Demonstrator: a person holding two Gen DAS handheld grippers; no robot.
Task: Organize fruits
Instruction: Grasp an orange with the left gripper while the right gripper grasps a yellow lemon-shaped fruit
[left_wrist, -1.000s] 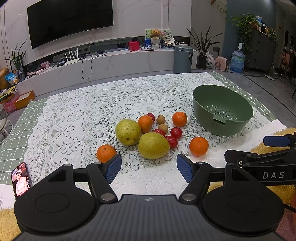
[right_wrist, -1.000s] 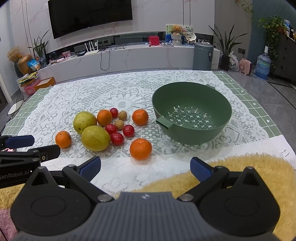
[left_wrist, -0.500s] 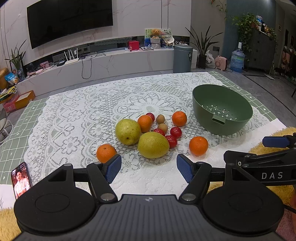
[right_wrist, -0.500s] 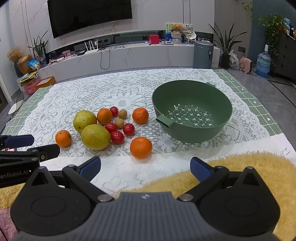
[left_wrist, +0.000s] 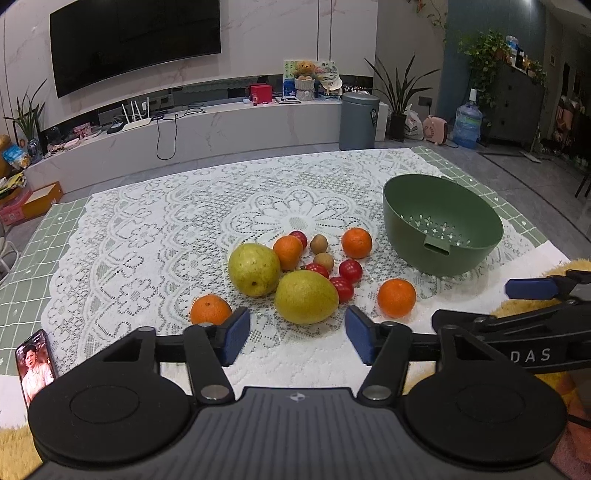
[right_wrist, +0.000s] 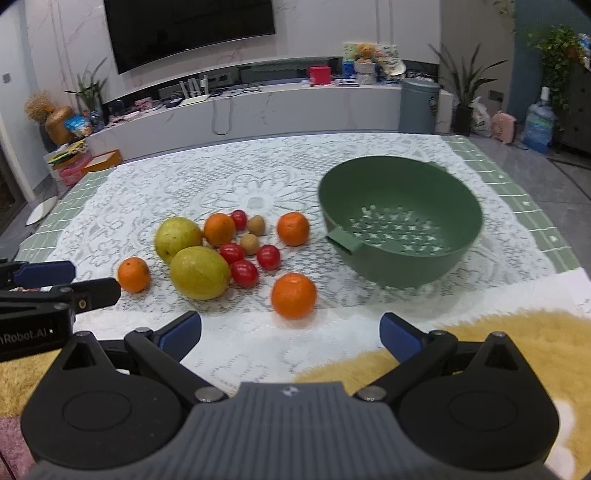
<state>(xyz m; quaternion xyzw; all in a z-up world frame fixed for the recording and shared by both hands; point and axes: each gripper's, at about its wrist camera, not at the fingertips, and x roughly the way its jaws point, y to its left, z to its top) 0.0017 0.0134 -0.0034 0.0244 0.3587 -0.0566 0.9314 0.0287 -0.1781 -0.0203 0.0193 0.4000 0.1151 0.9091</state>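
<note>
Left wrist view, left to right. Phone (left_wrist: 35, 365), screen lit, lies at the table's near-left edge, about 8 o'clock from the fruit. Lace tablecloth (left_wrist: 147, 236) covers the table. Fruit cluster sits mid-table: near-left orange (left_wrist: 209, 309) at its 8 o'clock edge, apart from the rest; far pear (left_wrist: 254, 264) touching a second orange (left_wrist: 288, 252); near pear (left_wrist: 306, 297) at 6 o'clock of the cluster. Red cherry tomatoes (left_wrist: 350, 270) and two small brown fruits (left_wrist: 323, 260) fill the centre. Third orange (left_wrist: 356, 242) at 2 o'clock; fourth orange (left_wrist: 396, 297) at 4 o'clock, alone. Green colander bowl (left_wrist: 406, 236) stands at 3 o'clock of the cluster, upright, no fruit seen inside.

Left gripper (left_wrist: 295, 334): jaws have just been closing, yet the blue pads are apart with nothing between them; they hover near the table's front, near pear beyond the gap.

Right wrist view. Right gripper (right_wrist: 290, 334): fingers spread wide, nothing pinched; the fourth orange (right_wrist: 294, 295) lies just beyond the gap at 12 o'clock. Bowl (right_wrist: 369, 258) at 1 o'clock, slightly blurred. Yellow shaggy rug (right_wrist: 517, 343) under the right finger.
</note>
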